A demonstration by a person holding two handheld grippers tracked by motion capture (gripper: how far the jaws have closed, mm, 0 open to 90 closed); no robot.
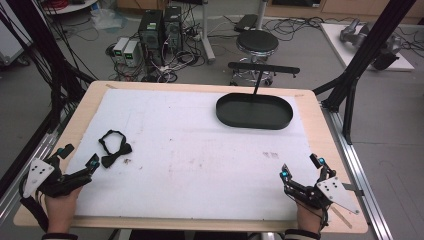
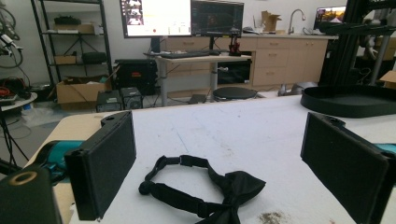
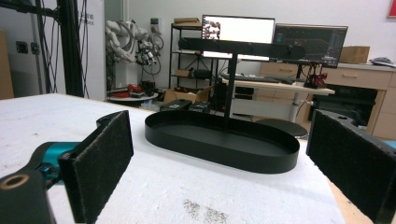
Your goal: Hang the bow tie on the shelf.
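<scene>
The bow tie (image 1: 114, 148) lies flat on the white mat (image 1: 200, 150), well to the left of the black oval tray (image 1: 254, 111) and nearer us. Our left gripper (image 1: 78, 157) sits just beside the tie, jaws wide and empty, so we judge the pickup is starting. Our right gripper (image 1: 301, 166) waits wide open, nearer than the tray. Next we must straddle the tie and close.

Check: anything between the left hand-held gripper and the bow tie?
Nothing. In the left gripper view, bare white mat separates the open left hand-held gripper from the bow tie.
</scene>
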